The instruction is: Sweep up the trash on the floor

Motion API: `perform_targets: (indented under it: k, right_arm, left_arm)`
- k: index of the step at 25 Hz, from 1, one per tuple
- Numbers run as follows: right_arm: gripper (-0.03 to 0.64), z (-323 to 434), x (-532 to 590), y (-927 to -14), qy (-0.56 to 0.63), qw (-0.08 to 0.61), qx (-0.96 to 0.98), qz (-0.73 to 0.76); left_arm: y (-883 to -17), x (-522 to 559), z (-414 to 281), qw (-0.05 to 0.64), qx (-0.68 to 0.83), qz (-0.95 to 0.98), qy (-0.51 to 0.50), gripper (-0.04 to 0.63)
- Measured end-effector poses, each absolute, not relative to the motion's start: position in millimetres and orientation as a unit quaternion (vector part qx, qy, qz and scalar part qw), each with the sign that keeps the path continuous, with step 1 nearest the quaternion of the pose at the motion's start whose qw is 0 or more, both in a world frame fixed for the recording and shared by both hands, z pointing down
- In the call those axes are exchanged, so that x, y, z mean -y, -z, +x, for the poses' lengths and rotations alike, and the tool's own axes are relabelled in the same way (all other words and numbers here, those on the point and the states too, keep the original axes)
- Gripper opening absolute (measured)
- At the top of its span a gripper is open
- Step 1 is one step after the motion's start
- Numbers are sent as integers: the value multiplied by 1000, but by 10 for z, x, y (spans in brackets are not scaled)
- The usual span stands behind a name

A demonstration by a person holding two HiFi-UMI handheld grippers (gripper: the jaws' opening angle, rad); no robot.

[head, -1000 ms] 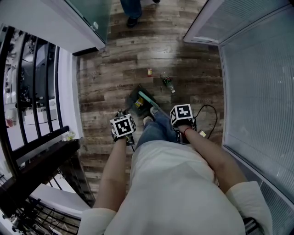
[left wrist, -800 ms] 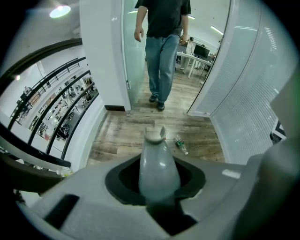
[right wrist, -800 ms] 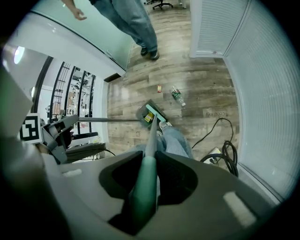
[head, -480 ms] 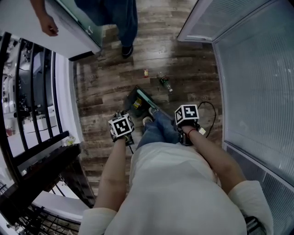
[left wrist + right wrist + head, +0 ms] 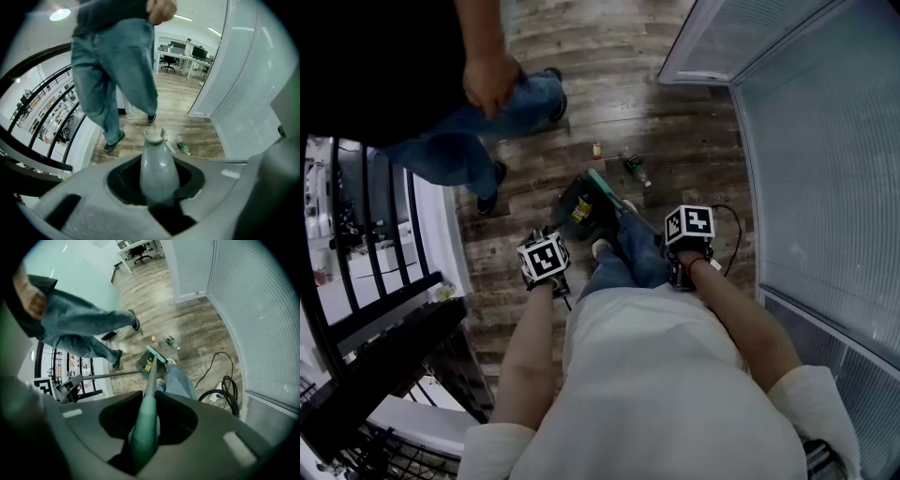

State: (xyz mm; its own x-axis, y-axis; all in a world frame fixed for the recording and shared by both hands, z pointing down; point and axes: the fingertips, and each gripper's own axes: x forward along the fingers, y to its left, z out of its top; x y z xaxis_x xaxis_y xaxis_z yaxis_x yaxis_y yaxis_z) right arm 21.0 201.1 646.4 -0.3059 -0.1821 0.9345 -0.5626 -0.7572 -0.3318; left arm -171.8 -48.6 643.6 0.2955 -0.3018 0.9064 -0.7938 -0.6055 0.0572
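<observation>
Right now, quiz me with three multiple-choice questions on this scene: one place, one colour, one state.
1. Where is the bottle? A on a chair; B on the floor past the broom head; C on a desk.
2. What colour is the broom grip in the right tongs? A green; B red; C yellow.
3. What are the left tongs doing? A open, empty; B shut on the bottle; C shut on the dustpan handle.
Answers: 1 B, it lies on the boards beyond the broom head. 2 A, the clamped grip looks green. 3 C, the grey handle sits clamped between them.
</observation>
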Motion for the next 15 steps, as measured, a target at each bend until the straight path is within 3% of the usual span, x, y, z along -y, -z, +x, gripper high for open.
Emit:
perform_targets:
  k: [15]
  right_arm:
    - [97,1139,-1172,-6495,-718,104,337,600]
  left_arm:
    - [-6370,757,-1563,285,405,743,-450,94]
